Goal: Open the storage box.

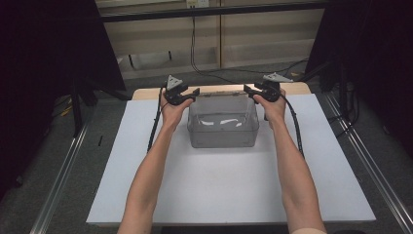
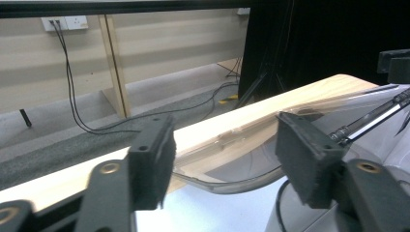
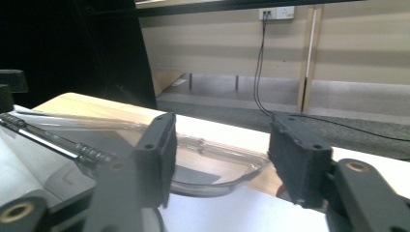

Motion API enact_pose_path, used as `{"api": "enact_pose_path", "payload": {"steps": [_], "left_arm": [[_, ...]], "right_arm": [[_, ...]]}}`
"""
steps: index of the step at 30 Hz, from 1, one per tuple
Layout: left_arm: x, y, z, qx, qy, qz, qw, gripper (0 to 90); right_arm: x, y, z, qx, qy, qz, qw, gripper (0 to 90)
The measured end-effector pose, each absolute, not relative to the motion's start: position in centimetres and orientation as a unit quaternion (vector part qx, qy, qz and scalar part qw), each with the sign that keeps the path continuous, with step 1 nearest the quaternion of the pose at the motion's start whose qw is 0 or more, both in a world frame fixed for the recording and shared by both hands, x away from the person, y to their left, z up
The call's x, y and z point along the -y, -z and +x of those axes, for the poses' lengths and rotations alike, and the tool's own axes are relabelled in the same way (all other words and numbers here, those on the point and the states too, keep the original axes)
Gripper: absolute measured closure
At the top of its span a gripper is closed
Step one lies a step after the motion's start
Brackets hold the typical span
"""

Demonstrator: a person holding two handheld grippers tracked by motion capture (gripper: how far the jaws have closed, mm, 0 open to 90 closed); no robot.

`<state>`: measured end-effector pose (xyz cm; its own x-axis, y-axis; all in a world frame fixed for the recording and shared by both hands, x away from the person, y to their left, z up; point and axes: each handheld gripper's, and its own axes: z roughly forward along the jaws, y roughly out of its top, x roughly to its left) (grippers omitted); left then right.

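While both sets of jaws stood wide apart and held nothing, the left gripper (image 1: 191,92) and the right gripper (image 1: 249,89) waited at the far corners of a see-through box (image 1: 223,123). That box sat near the back of a white table (image 1: 214,180), between the person's hands.

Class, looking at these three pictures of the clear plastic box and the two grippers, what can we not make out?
- Clear box: whether anything lies inside; glare and see-through walls blur it in the high view.
- Box in both gripper views: just a rim corner; the lower picture edge and the jaws cut off the rest.
- Left gripper, right gripper: contact with the rim is too small to judge.
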<state>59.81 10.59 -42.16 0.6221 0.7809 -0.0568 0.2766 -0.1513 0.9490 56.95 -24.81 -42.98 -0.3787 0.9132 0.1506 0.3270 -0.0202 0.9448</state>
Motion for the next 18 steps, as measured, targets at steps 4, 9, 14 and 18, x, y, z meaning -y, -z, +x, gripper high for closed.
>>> {"api": "enact_pose_path", "payload": {"steps": [4,9,14,18], "left_arm": [[-10.6,42.2,59.8,-0.363,-0.235,0.721,0.541,31.0],[-10.5,41.8,59.5,-0.362,-0.238,0.722,0.540,22.5],[-10.8,41.4,58.9,-0.373,-0.237,0.712,0.545,11.1],[-11.0,41.1,58.3,-0.378,-0.232,0.706,0.552,6.3]], "right_arm": [[24.8,42.4,56.5,-0.643,-0.521,0.480,0.290,32.8],[25.0,42.5,56.3,-0.646,-0.516,0.481,0.292,23.7],[25.0,41.8,55.8,-0.642,-0.520,0.479,0.298,11.4],[25.0,41.3,55.3,-0.632,-0.530,0.482,0.294,2.1]]}}
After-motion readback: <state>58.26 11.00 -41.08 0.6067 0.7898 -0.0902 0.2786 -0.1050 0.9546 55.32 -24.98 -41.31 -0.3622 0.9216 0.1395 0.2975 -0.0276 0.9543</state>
